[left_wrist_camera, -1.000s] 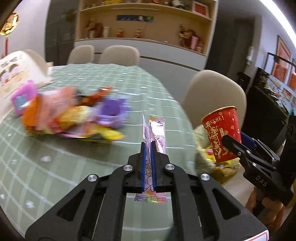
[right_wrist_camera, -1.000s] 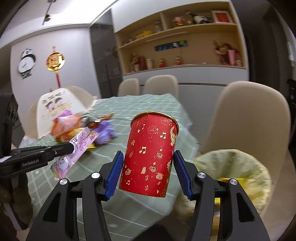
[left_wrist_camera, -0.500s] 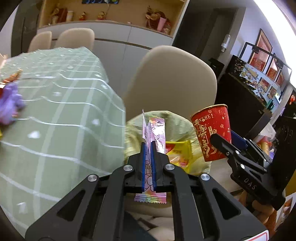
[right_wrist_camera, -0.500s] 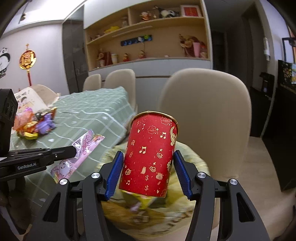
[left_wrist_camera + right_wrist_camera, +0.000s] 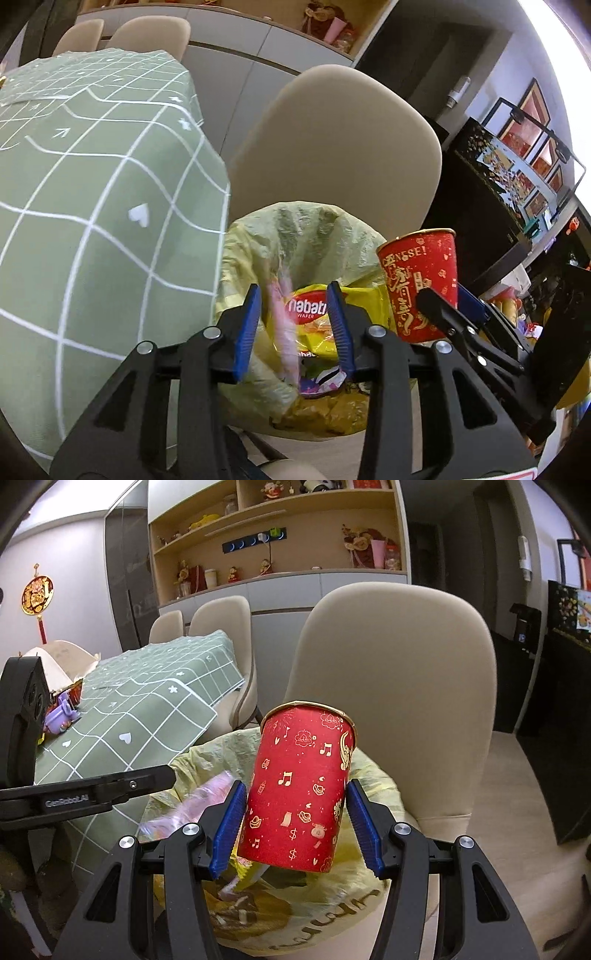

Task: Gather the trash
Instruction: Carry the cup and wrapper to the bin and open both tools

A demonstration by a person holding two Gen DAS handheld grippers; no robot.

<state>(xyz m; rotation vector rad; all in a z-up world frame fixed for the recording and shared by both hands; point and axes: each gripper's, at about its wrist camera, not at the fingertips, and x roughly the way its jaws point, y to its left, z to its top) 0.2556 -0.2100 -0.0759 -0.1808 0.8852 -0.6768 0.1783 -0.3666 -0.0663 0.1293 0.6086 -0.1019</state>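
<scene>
My left gripper (image 5: 293, 325) is open above a bin lined with a yellow-green bag (image 5: 295, 236). A pink wrapper (image 5: 282, 325) is blurred between its open jaws, loose and falling into the bag; it also shows as a pink blur in the right wrist view (image 5: 192, 808). My right gripper (image 5: 295, 823) is shut on a red paper cup (image 5: 303, 790) with gold print, held upright over the bag (image 5: 365, 871). The cup shows in the left wrist view (image 5: 421, 284) to the right of the bag. A yellow wafer packet (image 5: 314, 317) lies in the bag.
The table with a green checked cloth (image 5: 92, 206) is left of the bin. A beige chair (image 5: 332, 147) stands right behind the bin. More wrappers (image 5: 61, 712) lie on the table at the far left. A dark cabinet (image 5: 509, 206) is at the right.
Both grippers moved from the table to over the bin. My left gripper opened and let go of the pink wrapper, which now drops. The right gripper still holds the cup.
</scene>
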